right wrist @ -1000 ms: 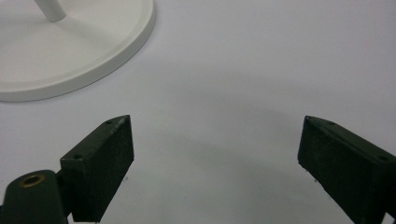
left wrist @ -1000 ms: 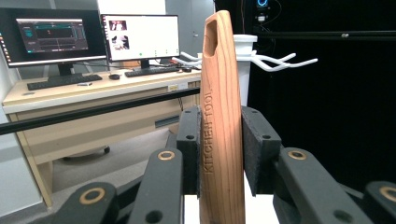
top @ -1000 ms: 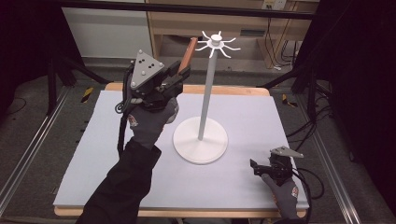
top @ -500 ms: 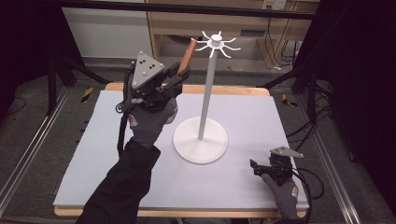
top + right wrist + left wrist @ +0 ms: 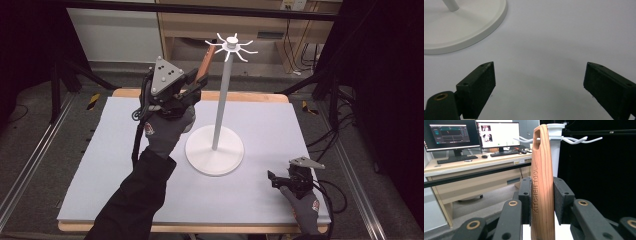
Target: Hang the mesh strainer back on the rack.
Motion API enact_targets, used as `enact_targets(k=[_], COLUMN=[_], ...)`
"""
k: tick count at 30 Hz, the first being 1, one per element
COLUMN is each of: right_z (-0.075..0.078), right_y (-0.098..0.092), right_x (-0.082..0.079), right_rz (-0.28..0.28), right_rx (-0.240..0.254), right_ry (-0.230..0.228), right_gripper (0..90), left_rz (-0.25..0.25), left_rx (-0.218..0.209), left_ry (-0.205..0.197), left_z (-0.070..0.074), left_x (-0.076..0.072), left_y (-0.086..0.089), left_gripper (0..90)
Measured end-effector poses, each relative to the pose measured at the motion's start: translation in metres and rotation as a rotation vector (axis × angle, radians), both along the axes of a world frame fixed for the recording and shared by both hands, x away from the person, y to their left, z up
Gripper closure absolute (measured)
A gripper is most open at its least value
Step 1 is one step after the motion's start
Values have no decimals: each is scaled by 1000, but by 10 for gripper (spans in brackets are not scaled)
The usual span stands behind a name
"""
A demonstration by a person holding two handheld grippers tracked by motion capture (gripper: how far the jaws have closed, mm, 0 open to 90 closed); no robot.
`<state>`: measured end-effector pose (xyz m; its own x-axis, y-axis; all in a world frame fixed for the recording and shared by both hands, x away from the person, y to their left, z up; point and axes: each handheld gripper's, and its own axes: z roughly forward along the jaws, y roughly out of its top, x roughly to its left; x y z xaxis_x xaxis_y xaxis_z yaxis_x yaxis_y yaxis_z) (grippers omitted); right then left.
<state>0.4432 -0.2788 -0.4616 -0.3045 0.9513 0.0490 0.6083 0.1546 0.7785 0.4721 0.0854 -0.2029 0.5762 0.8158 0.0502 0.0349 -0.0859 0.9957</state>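
A wooden kitchen tool handle (image 5: 541, 182) with a hanging slot near its top stands upright between the pads of my left gripper (image 5: 542, 200), which is shut on it. In the high view the left gripper (image 5: 192, 90) holds the wooden handle (image 5: 205, 64) up beside the hooks at the top of the white stand (image 5: 226, 85). Those white hooks (image 5: 571, 140) sit just behind the handle's slotted end. My right gripper (image 5: 276, 180) rests low on the mat at the front right, open, with nothing between its fingers (image 5: 477, 87).
The stand's round white base (image 5: 215, 150) sits mid-mat; its rim (image 5: 486, 27) lies just ahead of the right gripper. A pale mat (image 5: 100, 160) covers the table. A desk with monitors (image 5: 474, 135) stands beyond the table.
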Motion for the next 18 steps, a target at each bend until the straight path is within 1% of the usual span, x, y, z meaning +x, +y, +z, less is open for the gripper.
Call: enact_targets(k=[4,7,9,17,18], right_z=[1,1,1,1,1], right_y=[0,0,-1,-1,-1], right_x=[-1,0,-1,0,0], right_rz=[3,1,3,3,5], right_rx=[4,5,5,1,7], right_ry=[1,3,2,0,3], right_gripper=[109,109,109,109,108], left_rz=[0,8,12,3,3], left_rx=[-2,10,24,7,6], left_ry=[-11,-15,-8,-3,-5], left_z=[0,0,-2,-4,-4], left_x=[1,2,3,9,10], left_y=[-2,-4,-8,-15,-15], left_gripper=[703,703,703,703,703])
